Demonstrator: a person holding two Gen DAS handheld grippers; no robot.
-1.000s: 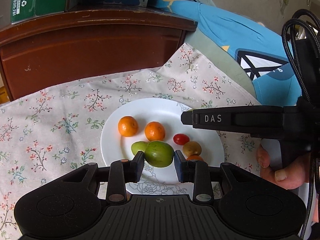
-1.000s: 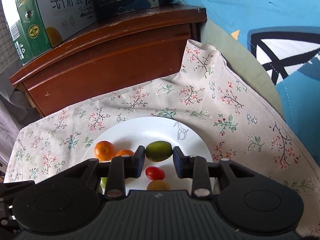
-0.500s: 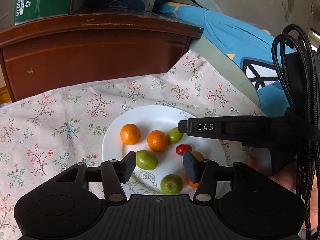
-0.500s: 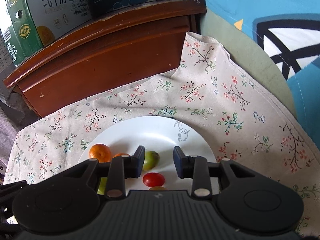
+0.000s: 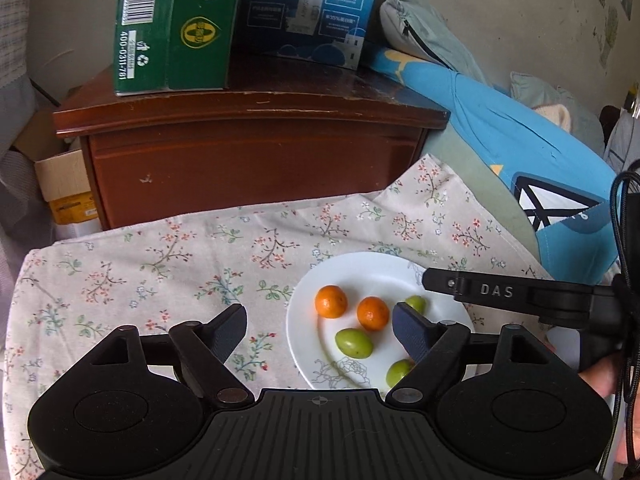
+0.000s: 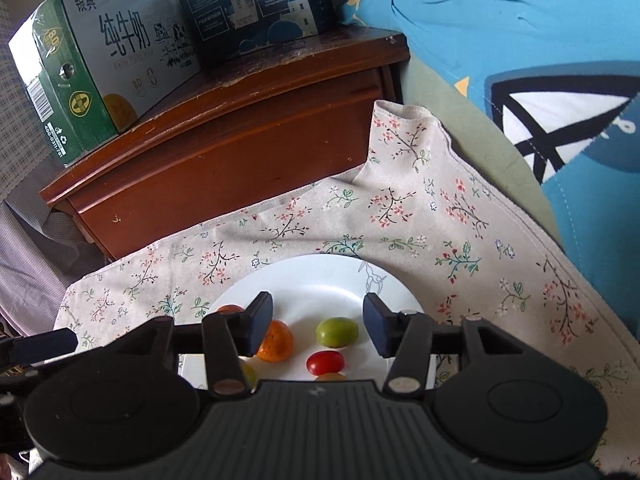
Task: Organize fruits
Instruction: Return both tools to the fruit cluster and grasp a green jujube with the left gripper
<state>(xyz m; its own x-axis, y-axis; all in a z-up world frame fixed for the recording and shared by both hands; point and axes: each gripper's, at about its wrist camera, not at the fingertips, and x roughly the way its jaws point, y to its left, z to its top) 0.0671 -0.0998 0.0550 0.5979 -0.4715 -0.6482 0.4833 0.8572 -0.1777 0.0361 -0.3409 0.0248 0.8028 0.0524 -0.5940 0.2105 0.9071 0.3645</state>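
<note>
Several small fruits are sitting on the white plate (image 5: pixel 304 320) as I am watching from my station: two oranges (image 5: pixel 331 301) side by side toward the far left of it, a green fruit (image 5: pixel 354 343) just in front of them, another green fruit (image 5: pixel 415 302) past the second orange, and a third green one (image 5: pixel 398 373) near the front rim, partly hidden by my left gripper's finger. Through the right wrist camera I am also seeing a red cherry tomato (image 6: pixel 325 362) lying just in front of a green fruit (image 6: pixel 337 332), with an orange (image 6: pixel 275 340) to their left. My left gripper (image 5: pixel 320 326) is hovering above the plate's left edge, its jaws opening wide, with nothing pressed between the pads. My right gripper (image 6: pixel 318 322) is hanging over the middle of the plate, its jaws opening too; the fruit below is showing through the gap, untouched by either pad. The plate is resting on a floral cloth (image 5: pixel 180 256). Beyond the cloth a dark wooden cabinet (image 5: pixel 248 140) is carrying a green carton (image 5: pixel 176 24) and a blue carton (image 5: pixel 308 8), and blue bedding (image 5: pixel 520 136) is lying off to the right.
</note>
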